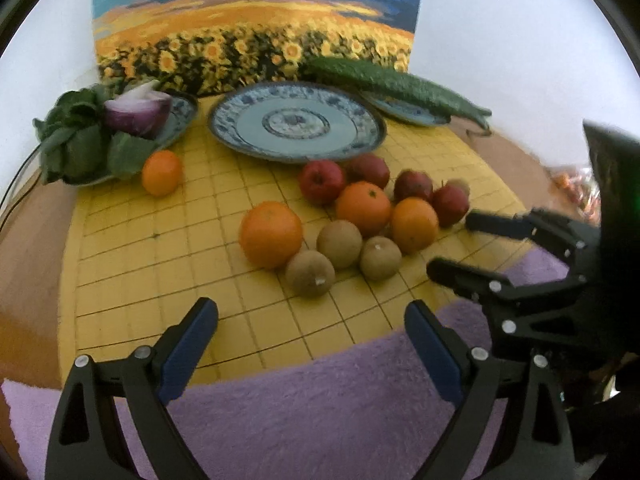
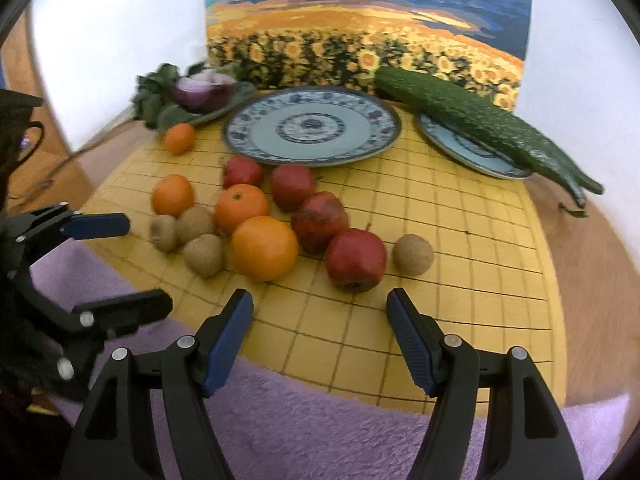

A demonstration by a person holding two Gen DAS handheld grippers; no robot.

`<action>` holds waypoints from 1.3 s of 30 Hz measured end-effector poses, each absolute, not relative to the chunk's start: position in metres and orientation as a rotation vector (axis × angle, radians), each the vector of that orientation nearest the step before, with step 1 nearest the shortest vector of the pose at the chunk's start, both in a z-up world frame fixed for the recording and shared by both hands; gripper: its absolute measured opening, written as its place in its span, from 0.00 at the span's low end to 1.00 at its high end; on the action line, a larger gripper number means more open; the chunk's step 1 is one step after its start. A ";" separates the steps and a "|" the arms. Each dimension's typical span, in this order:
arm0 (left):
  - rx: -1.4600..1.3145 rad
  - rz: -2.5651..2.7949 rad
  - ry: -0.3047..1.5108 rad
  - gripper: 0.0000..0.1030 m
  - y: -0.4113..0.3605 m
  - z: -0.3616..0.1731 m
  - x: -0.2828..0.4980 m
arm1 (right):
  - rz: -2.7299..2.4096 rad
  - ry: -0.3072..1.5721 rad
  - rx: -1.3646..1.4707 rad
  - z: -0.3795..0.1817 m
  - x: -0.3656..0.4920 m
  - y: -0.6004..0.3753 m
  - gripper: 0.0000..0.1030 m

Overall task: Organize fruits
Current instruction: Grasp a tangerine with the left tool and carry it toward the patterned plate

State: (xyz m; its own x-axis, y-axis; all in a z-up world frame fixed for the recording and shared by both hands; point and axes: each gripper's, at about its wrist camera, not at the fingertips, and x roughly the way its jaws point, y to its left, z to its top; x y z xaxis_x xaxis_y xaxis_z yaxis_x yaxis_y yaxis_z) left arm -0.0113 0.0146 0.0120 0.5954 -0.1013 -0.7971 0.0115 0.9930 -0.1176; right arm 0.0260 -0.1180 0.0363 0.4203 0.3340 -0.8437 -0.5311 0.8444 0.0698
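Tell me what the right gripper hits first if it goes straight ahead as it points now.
Most likely the nearest red apple, which lies just ahead of the open right gripper; the big orange sits slightly left of that line. Depth is uncertain.

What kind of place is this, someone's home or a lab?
Probably a home tabletop set up for recording. A sunflower picture leans on a plain white wall, a yellow grid mat and a fluffy purple cloth cover a wooden table, and patterned china, such as the big plate, sits among the produce.
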 end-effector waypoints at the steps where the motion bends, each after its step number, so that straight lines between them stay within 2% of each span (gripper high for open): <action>1: -0.119 -0.055 0.905 0.94 0.020 0.020 -0.014 | 0.570 0.998 -0.196 0.038 0.025 -0.120 0.65; 6: -0.229 0.026 0.798 0.93 0.057 0.052 -0.011 | 0.588 0.921 -0.149 0.053 0.020 -0.127 0.62; 8: -0.261 0.071 0.785 0.85 0.073 0.057 0.000 | 0.603 0.902 -0.136 0.060 0.021 -0.126 0.58; 18: -0.293 0.139 0.881 0.84 0.121 0.027 0.053 | 0.673 0.909 -0.155 0.061 0.024 -0.101 0.53; 21: -0.336 0.098 0.914 0.73 0.125 0.018 0.060 | 0.663 0.936 -0.160 0.055 0.028 -0.096 0.53; 23: -0.406 0.030 0.934 0.59 0.129 0.012 0.063 | 0.647 0.955 -0.158 0.051 0.031 -0.094 0.53; 27: -0.466 -0.005 0.912 0.42 0.135 0.010 0.066 | 0.625 0.982 -0.139 0.046 0.041 -0.089 0.49; 28: -0.482 -0.019 0.913 0.33 0.137 0.009 0.066 | 0.617 0.980 -0.142 0.047 0.043 -0.087 0.48; 31: -0.519 -0.075 0.911 0.32 0.142 0.007 0.068 | 0.578 1.004 -0.177 0.045 0.048 -0.083 0.36; 39: -0.513 -0.192 0.912 0.31 0.136 0.008 0.064 | 0.552 1.043 -0.280 0.047 0.044 -0.069 0.34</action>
State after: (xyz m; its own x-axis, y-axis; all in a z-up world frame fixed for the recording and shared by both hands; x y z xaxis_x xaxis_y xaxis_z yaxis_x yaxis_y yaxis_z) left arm 0.0645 0.1356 0.0077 0.6055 -0.3706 -0.7044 -0.0548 0.8635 -0.5014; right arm 0.0441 -0.0685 0.0474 0.3854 0.2974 -0.8735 -0.5550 0.8310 0.0380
